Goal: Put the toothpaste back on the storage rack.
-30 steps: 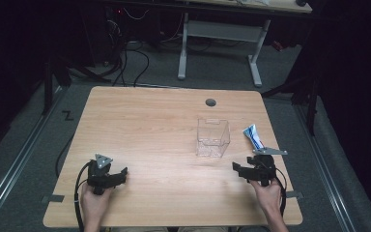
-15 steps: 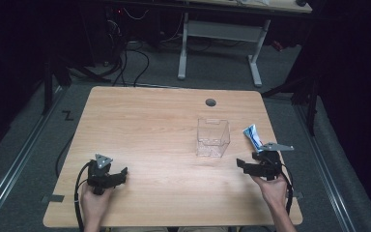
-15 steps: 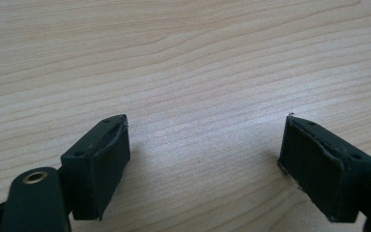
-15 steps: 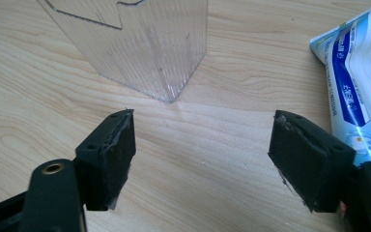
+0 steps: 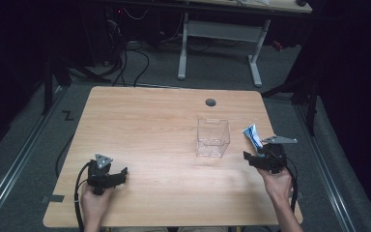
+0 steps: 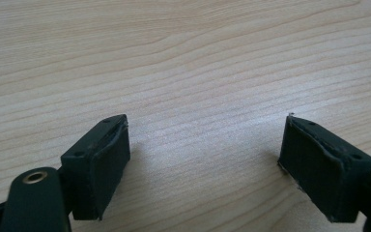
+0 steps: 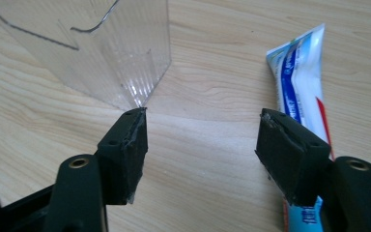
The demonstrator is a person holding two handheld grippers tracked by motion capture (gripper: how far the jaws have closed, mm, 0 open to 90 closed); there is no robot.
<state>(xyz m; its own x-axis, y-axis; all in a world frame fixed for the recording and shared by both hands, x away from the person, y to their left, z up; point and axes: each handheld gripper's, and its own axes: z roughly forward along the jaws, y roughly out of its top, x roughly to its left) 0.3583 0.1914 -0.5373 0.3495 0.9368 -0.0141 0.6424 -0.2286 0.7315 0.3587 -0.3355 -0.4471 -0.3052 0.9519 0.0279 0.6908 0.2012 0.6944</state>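
Your right gripper [image 7: 200,150] has its jaws spread, empty, low over the table [image 5: 145,130]. The toothpaste tube [image 7: 299,82] lies flat just beside its right jaw, the clear plastic box [image 7: 106,48] stands near its left. Your left gripper [image 6: 205,159] rests spread over bare wood.

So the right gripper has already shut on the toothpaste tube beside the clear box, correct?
Not quite. The right gripper view shows the right gripper open, its jaws wide apart, with the toothpaste tube lying on the table untouched. The tube does lie beside the clear box.
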